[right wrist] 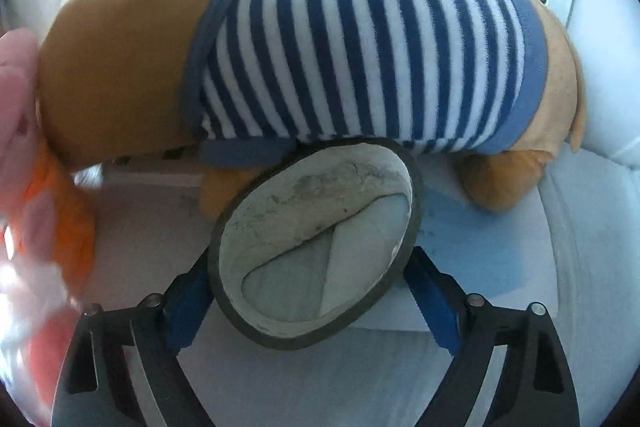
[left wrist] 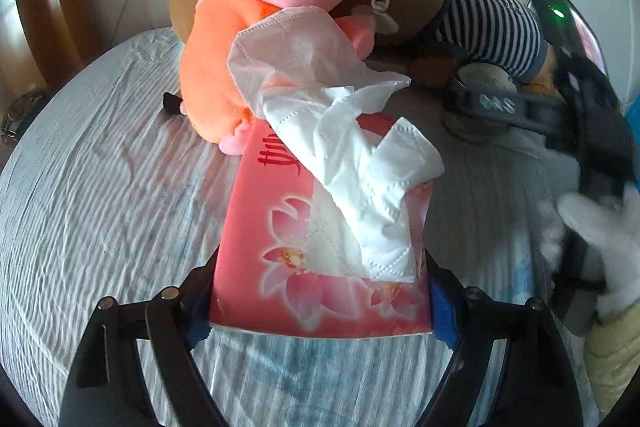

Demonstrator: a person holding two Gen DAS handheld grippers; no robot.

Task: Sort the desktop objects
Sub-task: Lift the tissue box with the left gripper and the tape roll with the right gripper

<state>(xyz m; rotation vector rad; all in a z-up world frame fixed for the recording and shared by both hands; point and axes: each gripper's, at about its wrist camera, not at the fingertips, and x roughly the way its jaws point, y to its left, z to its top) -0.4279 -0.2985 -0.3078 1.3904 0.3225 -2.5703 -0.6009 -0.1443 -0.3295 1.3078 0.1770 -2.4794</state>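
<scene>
Two claws clamped: left claw point(left wrist: 320, 311) on tissue pack point(left wrist: 320, 251), right claw point(right wrist: 312, 291) on slipper point(right wrist: 316, 243).

My left gripper point(left wrist: 320, 311) has black angular plastic fingers, blue fabric pads point(left wrist: 442, 315) and silver screw heads. At three o'clock, my white knitted glove point(left wrist: 604, 239) meets a cream quilted sleeve point(left wrist: 612, 359); the other handset's green light point(left wrist: 558, 14) glows.

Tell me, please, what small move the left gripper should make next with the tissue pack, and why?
Probably lift it slightly and carry it clear: the left gripper has its jaws shut on the tissue pack at the near end, while the far end lies against the pink plush toy.
</scene>
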